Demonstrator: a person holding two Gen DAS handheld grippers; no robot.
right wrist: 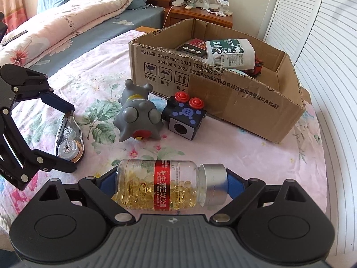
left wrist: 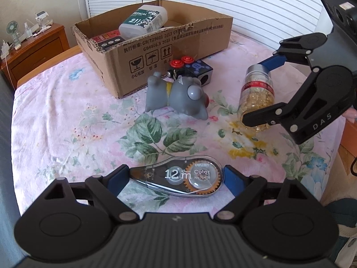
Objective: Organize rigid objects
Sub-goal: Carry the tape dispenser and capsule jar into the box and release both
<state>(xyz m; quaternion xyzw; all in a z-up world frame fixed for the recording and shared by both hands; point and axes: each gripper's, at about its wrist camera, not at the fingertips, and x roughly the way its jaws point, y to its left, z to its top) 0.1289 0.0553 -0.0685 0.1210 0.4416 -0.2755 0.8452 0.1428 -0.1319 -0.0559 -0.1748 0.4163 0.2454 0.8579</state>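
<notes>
Left wrist view. The left gripper (left wrist: 176, 179) spans a tape dispenser (left wrist: 178, 179) lying flat on the floral cloth (left wrist: 55, 120); both blue pads sit at its ends, apparently touching. Beyond lie a grey toy (left wrist: 178, 96) on its side, a black cube (left wrist: 197, 71) just behind it, and an open box (left wrist: 156, 44) holding a white bottle (left wrist: 142, 21). At right, the right gripper (left wrist: 258, 89) brackets a capsule bottle (left wrist: 256, 96).

Right wrist view. The right gripper (right wrist: 171, 184) holds the capsule bottle (right wrist: 165, 184) lengthwise, one pad against its base, the other against its silver cap. The left gripper (right wrist: 69, 138) straddles the dispenser (right wrist: 69, 138) at left. Toy (right wrist: 138, 118), cube (right wrist: 185, 120) and box (right wrist: 223, 89) lie ahead.
</notes>
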